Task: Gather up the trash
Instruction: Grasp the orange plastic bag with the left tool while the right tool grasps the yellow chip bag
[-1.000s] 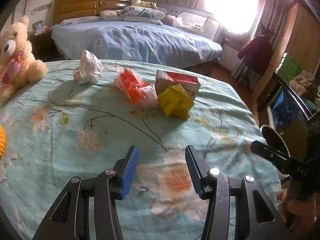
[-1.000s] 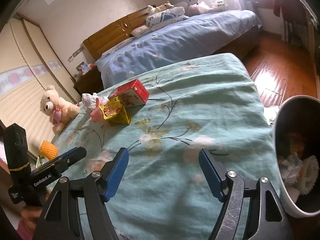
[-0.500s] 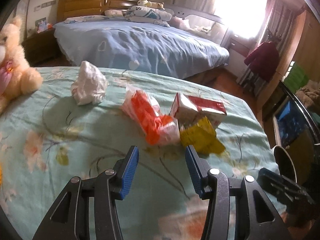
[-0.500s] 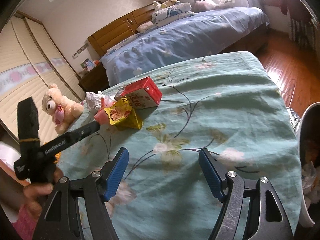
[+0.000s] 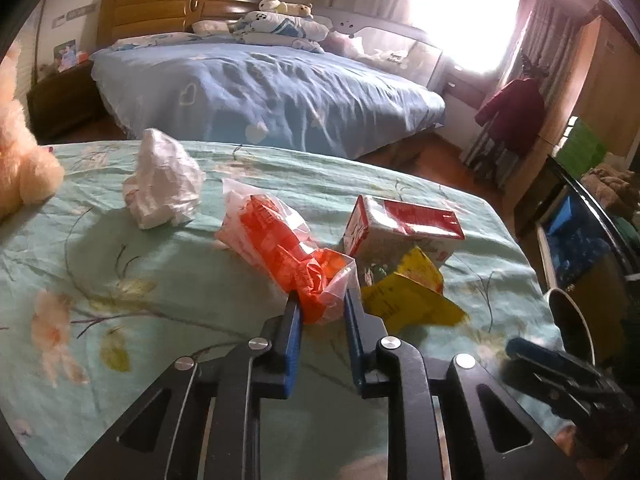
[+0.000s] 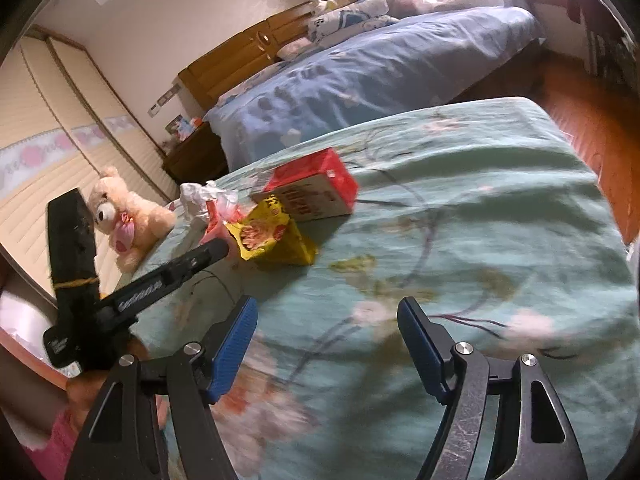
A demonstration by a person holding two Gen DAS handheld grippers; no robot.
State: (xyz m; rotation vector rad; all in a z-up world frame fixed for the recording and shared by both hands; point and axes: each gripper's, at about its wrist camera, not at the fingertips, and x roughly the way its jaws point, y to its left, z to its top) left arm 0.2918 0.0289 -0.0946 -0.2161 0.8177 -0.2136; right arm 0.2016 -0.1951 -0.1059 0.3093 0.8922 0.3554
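While fingers (image 5: pixel 289 322) close, orange wrapper (image 5: pixel 288 248) between.

The bedspread (image 5: pixel 100 280) under everything is mint green with peach flowers and dark thin stems. The crumpled bag (image 5: pixel 280 240) is clear plastic with bright orange inside, next to a plain white wad (image 5: pixel 164 184). The carton (image 5: pixel 400 228) is red and white, and the wrapper (image 5: pixel 408 296) is yellow. Fingers (image 6: pixel 234 344) have blue pads on black frames. The teddy (image 6: pixel 124 216) is cream with pink, and the far bed (image 5: pixel 260 92) is blue.
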